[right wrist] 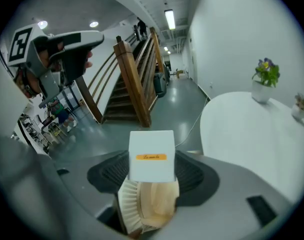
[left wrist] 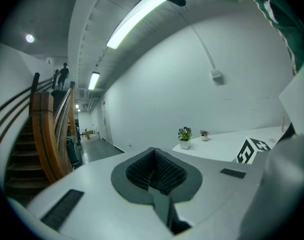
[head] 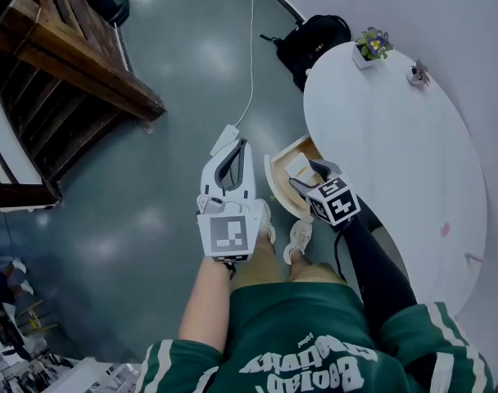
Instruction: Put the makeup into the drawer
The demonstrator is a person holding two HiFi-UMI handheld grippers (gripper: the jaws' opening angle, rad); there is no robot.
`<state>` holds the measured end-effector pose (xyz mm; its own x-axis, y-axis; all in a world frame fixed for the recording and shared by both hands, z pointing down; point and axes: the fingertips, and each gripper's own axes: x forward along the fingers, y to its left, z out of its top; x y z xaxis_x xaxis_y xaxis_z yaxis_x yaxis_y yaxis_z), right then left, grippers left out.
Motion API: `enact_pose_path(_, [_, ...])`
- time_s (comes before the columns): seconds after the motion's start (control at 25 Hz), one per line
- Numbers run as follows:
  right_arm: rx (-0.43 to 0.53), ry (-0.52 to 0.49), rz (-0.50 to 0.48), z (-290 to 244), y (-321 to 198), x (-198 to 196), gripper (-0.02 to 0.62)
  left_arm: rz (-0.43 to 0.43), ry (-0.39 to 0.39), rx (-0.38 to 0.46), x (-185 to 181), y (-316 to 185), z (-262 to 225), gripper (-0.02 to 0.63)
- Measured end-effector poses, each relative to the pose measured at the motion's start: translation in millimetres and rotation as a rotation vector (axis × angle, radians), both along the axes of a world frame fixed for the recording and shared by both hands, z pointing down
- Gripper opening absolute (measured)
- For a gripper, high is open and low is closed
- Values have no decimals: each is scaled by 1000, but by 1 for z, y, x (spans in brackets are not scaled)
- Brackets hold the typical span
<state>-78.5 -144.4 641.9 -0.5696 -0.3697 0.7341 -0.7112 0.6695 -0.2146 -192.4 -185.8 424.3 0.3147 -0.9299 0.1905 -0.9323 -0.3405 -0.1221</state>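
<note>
A white makeup box (right wrist: 151, 154) with a small orange label sits between the jaws of my right gripper (right wrist: 151, 173), which is shut on it. In the head view the box (head: 299, 167) and right gripper (head: 305, 177) hang over an open pale wooden drawer (head: 275, 180) at the edge of the round white table (head: 396, 154). The drawer (right wrist: 154, 211) shows directly below the box, with a ribbed white rim. My left gripper (head: 230, 155) is held out over the floor left of the drawer, its pads together and empty (left wrist: 154, 171).
A small potted plant (head: 372, 46) and a little ornament (head: 418, 74) stand at the table's far edge. A black backpack (head: 314, 43) lies on the floor beyond. A wooden staircase (head: 69, 64) rises at the left, and a white cable (head: 251, 56) crosses the grey floor.
</note>
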Motion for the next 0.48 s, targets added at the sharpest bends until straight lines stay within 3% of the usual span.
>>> enact_pose_path(0.2, [-122, 79, -42, 61, 5, -8, 288, -18, -8, -13, -16, -9, 25, -6])
enact_pose_path(0.48, [-258, 135, -13, 132, -1, -6, 290, -5, -49, -89, -30, -25, 73, -6])
